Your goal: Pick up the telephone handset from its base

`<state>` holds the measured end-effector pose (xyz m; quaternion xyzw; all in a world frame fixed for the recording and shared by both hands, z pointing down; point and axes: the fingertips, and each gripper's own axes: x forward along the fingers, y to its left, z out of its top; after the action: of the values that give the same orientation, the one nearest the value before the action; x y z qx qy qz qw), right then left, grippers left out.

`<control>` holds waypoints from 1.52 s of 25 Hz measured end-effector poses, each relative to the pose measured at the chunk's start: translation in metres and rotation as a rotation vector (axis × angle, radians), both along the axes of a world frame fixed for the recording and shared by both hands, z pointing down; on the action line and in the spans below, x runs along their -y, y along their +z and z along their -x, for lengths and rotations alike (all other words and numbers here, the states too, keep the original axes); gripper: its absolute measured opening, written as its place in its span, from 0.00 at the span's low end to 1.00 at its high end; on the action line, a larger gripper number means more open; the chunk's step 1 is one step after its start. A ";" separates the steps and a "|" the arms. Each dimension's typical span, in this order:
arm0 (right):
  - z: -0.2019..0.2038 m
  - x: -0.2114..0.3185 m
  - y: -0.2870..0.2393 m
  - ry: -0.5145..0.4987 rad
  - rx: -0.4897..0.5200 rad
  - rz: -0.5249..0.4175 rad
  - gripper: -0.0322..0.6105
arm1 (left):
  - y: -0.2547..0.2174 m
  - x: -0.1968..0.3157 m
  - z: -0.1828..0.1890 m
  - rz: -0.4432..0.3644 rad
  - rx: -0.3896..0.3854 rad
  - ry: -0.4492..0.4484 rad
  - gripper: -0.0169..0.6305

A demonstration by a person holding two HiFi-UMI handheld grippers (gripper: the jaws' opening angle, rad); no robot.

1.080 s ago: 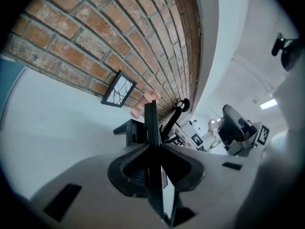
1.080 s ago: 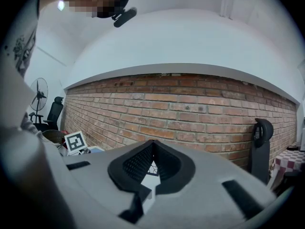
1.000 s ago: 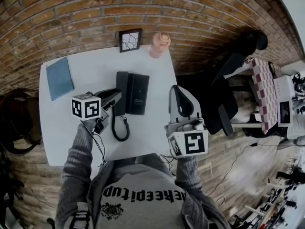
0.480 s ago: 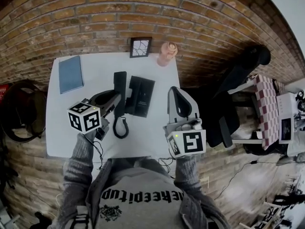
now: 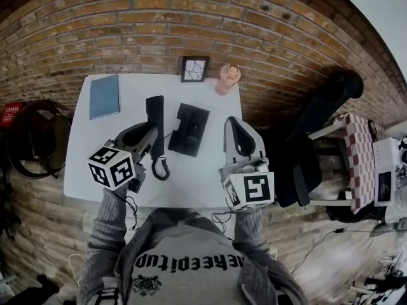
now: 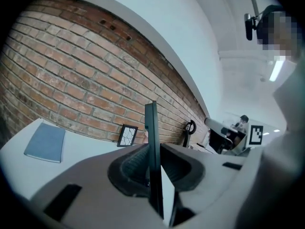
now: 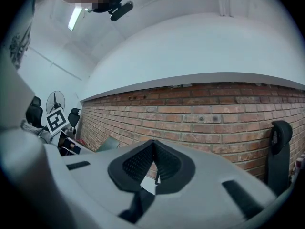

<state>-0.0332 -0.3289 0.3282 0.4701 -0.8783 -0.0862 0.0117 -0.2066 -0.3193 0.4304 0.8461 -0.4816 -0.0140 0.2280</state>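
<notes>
The white worktop (image 5: 203, 176) carries the black base (image 5: 189, 129), its cradle bare. Just left of it is the handset (image 5: 154, 114), seemingly lifted clear, with the left gripper (image 5: 145, 134) jaws clamped on it edge-on. The right gripper (image 5: 240, 135) hovers aside, jaws closed on nothing; 1 grip likely suffices.

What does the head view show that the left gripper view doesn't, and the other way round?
Only the head view shows the phone base, the coiled cord and the right gripper. Only the left gripper view shows the handset edge-on, clamped in the left gripper. Both show the blue notebook, the framed picture, the white table and the brick wall.
</notes>
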 end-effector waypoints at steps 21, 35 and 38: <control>-0.014 -0.041 -0.025 -0.102 0.016 -0.052 0.06 | -0.070 -0.072 0.016 -0.184 0.071 -0.296 0.13; -0.039 -0.062 -0.037 -0.119 0.030 -0.072 0.06 | -0.108 -0.112 0.012 -0.297 0.126 -0.437 0.13; -0.045 -0.066 -0.037 -0.121 0.030 -0.074 0.06 | -0.113 -0.120 0.012 -0.316 0.126 -0.468 0.13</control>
<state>0.0115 -0.2624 0.2913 0.4175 -0.9014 -0.1120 -0.0243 -0.2189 -0.1992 0.3170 0.7363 -0.6687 -0.0884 0.0536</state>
